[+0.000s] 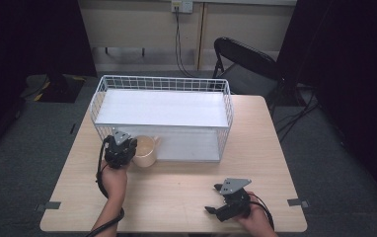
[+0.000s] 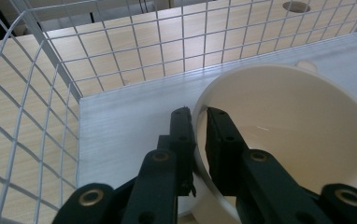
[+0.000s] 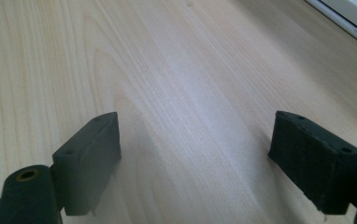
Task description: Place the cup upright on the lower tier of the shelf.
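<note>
High view: left gripper (image 1: 127, 144) at the near left opening of the white wire basket (image 1: 102, 96) on the desk (image 1: 176, 197), pinching the rim of a cream cup (image 1: 145, 150). No legible markings. Right gripper (image 1: 215, 198) rests near right.

Left gripper view: pads clamp the cup (image 2: 284, 135) wall; its base is cut off.

Right gripper view: jaws spread wide over bare desk (image 3: 190, 70).

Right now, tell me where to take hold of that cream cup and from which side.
Take the cream cup by its thin rim wall, one jaw inside and one outside, coming from above on the side nearest the person. It stands upright and open-topped at the wire basket, whose mesh blocks the far side. The left gripper already pinches the rim this way; the right gripper is open over the table.
</note>
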Available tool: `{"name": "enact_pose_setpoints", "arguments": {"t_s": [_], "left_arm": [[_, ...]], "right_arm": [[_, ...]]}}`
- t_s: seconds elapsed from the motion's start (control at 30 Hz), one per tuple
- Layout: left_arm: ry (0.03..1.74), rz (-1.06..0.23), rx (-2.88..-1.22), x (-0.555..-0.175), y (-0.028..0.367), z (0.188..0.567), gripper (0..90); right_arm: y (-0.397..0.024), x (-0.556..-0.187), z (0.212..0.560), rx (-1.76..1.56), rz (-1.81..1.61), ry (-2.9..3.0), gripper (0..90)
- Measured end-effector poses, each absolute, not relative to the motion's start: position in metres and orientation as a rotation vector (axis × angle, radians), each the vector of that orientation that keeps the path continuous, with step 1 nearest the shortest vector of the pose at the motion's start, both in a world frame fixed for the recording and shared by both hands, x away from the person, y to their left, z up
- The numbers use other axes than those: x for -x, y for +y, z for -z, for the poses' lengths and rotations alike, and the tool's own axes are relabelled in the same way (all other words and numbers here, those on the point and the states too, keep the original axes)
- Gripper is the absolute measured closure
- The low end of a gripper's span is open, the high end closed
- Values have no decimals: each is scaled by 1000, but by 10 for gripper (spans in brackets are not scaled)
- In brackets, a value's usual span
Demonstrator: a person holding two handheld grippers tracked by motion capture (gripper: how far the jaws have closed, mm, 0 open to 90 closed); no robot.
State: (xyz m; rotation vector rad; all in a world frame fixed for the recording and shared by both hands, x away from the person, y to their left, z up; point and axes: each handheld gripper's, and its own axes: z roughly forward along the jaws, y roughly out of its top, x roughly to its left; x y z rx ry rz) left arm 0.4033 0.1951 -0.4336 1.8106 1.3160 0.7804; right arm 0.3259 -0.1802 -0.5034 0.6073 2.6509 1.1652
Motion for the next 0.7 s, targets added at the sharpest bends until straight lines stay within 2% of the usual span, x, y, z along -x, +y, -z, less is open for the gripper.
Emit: {"name": "enact_pose_setpoints", "arguments": {"t_s": [0.7], "left_arm": [[1345, -773, -1775, -409, 197, 435, 810]], "right_arm": [[-180, -326, 503, -607, -1165, 2651, 157]]}}
